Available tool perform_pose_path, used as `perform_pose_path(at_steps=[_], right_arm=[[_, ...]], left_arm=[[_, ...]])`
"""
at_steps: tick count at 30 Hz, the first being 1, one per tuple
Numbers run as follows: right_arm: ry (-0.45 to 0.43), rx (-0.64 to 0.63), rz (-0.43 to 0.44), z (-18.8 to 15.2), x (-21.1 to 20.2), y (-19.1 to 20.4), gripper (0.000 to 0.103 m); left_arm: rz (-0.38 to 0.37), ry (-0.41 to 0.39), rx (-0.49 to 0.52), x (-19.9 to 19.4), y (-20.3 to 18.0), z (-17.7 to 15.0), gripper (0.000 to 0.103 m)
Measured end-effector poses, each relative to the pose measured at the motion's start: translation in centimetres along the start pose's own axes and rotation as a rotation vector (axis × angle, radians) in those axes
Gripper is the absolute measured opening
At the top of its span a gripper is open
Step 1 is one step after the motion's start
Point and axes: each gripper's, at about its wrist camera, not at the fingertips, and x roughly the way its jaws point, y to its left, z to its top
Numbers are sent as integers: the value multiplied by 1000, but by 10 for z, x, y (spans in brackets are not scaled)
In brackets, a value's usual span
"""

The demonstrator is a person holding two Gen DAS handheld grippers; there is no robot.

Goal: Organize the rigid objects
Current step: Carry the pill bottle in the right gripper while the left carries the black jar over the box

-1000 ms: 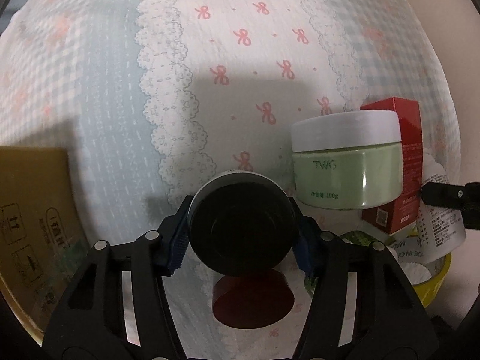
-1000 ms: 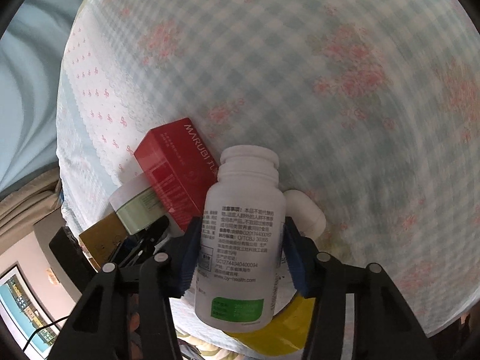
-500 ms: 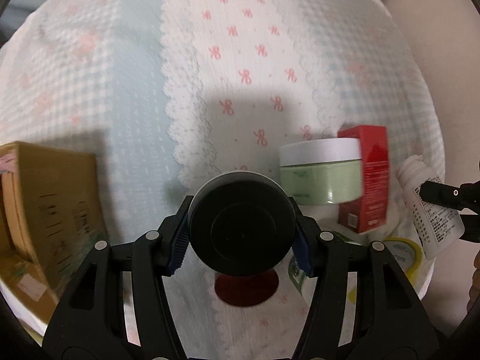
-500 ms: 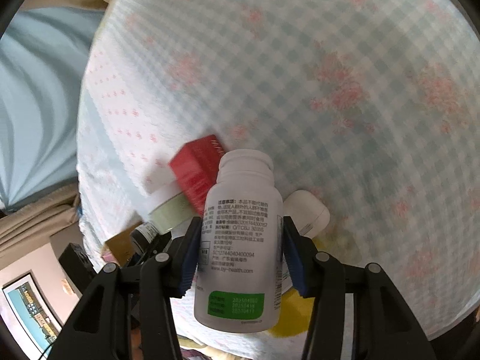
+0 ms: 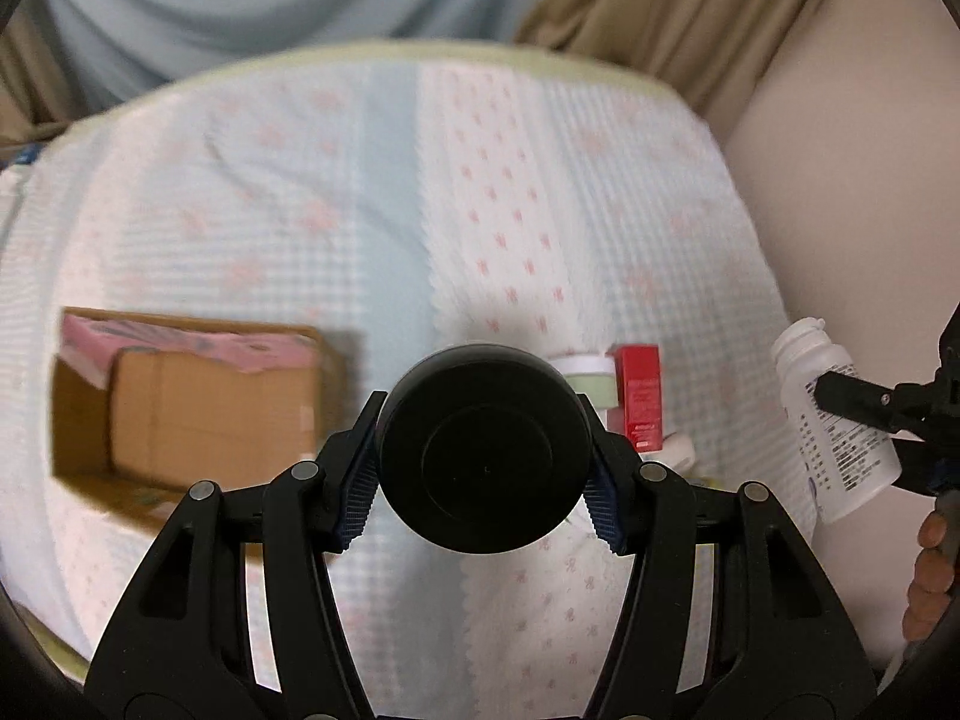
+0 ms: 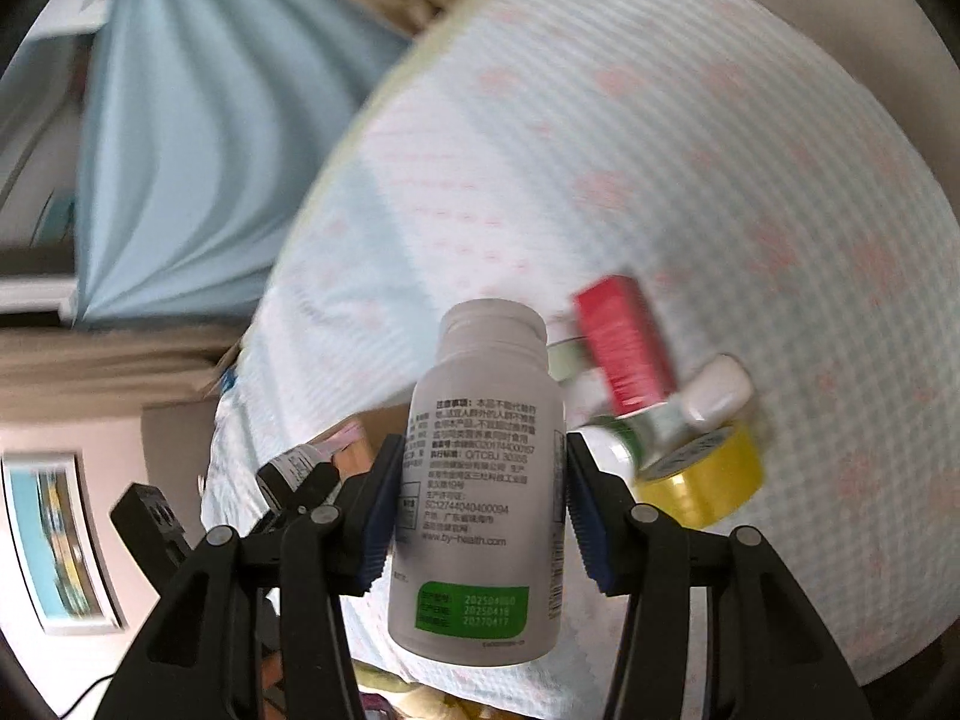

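Note:
My left gripper is shut on a round black jar, held high over the bed with its dark face toward the camera. My right gripper is shut on a white pill bottle with printed text and a green patch; the same white pill bottle shows at the right edge of the left wrist view. Left on the bedspread are a red box, a pale green jar with a white lid, a yellow tape roll and a small white-capped bottle.
An open cardboard box with a pink packet and a brown carton inside lies on the bed at the left. Blue and tan curtains hang behind the bed. A person's fingers show at the right edge.
Both grippers have risen well above the bed with their objects still gripped. The items on the bedspread look much smaller, and the curtains and the open box have come into view.

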Motion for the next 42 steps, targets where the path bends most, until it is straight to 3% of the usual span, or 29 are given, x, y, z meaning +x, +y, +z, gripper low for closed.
perform_pose_path(at_steps=[9, 15, 21, 27, 33, 42], right_arm=[[-17, -211, 36, -56, -5, 108, 47], [-22, -277, 43, -94, 20, 173, 47], [-49, -274, 28, -131, 60, 227, 47], [-53, -289, -29, -163, 120, 275, 46], [-15, -352, -112, -168, 195, 303, 46], [80, -477, -186, -152, 299, 294, 46]], left_arm=[[33, -111, -42, -108, 64, -5, 54], [27, -128, -58, -143, 130, -13, 54], [14, -96, -39, -150, 210, -16, 54], [19, -37, -22, -130, 285, -7, 54], [25, 47, -27, -75, 342, 5, 54], [26, 187, -21, 23, 364, 8, 54]])
